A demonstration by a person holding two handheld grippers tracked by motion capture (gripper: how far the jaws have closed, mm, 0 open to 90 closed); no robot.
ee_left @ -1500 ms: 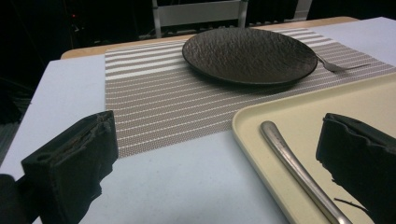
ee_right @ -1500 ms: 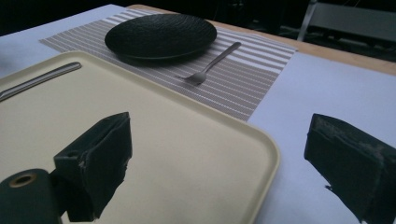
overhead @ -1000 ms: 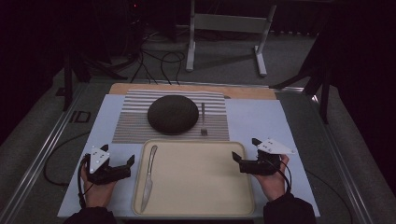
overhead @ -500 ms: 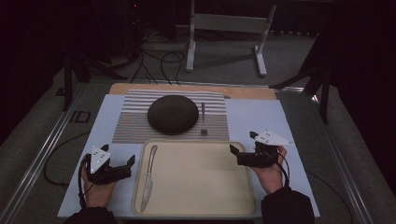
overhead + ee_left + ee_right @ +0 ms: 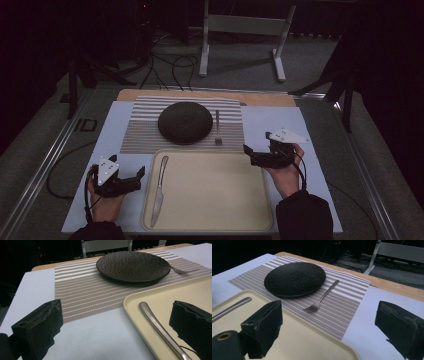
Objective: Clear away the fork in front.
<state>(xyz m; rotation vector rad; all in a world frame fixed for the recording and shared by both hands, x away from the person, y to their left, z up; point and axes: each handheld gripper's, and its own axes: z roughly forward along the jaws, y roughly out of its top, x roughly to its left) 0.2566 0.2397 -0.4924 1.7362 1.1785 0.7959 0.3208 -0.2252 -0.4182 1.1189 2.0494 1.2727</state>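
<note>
A cream tray (image 5: 215, 200) lies at the table's front, with a table knife (image 5: 159, 189) along its left side. Behind it a dark plate (image 5: 185, 122) and a fork (image 5: 218, 127) rest on a striped placemat (image 5: 140, 130). My left gripper (image 5: 140, 177) sits open beside the tray's left edge, close to the knife. In the left gripper view the open left gripper (image 5: 115, 327) frames the knife handle (image 5: 160, 330) and the tray rim (image 5: 135, 298). My right gripper (image 5: 247, 152) is open over the tray's far right corner. The right gripper (image 5: 332, 327) faces the fork (image 5: 322, 298) and plate (image 5: 294, 278).
A pale blue mat (image 5: 310, 135) covers the table, with a wooden strip (image 5: 200, 94) along its far edge. Metal rails (image 5: 45, 165) run down both table sides. Beyond the table, a white stand (image 5: 240, 30) and cables (image 5: 165, 60) sit on the floor.
My right gripper has moved away from the person, from beside the tray's right edge up to its far right corner. The left gripper has stayed put.
</note>
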